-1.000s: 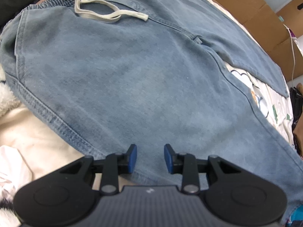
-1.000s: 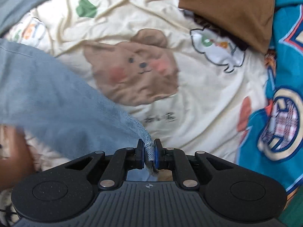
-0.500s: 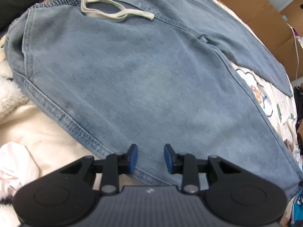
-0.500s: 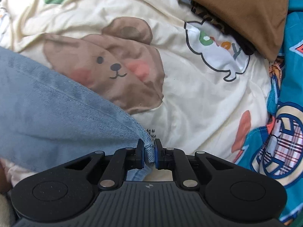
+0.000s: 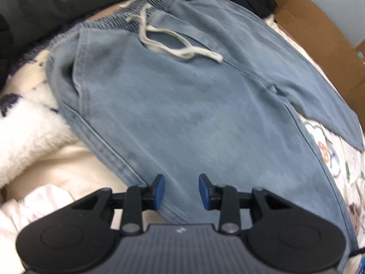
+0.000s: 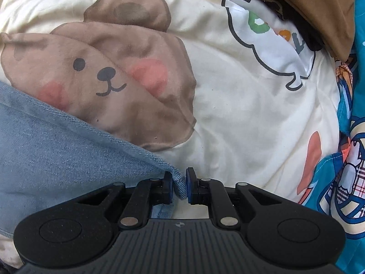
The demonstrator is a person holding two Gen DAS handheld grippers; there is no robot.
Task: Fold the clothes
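While the denim trousers are lying spread over the bed, the scene is listed from the biggest thing to the smallest.

Bed sheet (image 6: pixel 239 118): a cream cover printed with a brown bear face and other cartoon figures is seen under everything; a teal printed cloth (image 6: pixel 351 159) is laid at its right edge.
Denim trousers (image 5: pixel 182 114): the light blue pair is spread flat on the sheet, the elastic waistband is turned to the far side, and one leg is stretched toward the right wrist view, where its hem corner (image 6: pixel 179 182) is found.
Cardboard box (image 5: pixel 319 34): it is placed beyond the far leg, at the upper right of the left wrist view.
Brown cloth (image 6: pixel 314 6): it is laid at the upper right of the right wrist view, partly over a dark patterned piece.
Left gripper (image 5: pixel 181 190): it is held above the near side seam; the jaws are moderately apart and nothing is pinched between them.
Right gripper (image 6: pixel 179 186): the hem corner is between the jaws, which have just been opening; a small gap is seen beside the right pad, so the cloth is no longer squeezed.
Drawstring (image 5: pixel 178 45): the off-white cord is lying loose on the denim just below the waistband.
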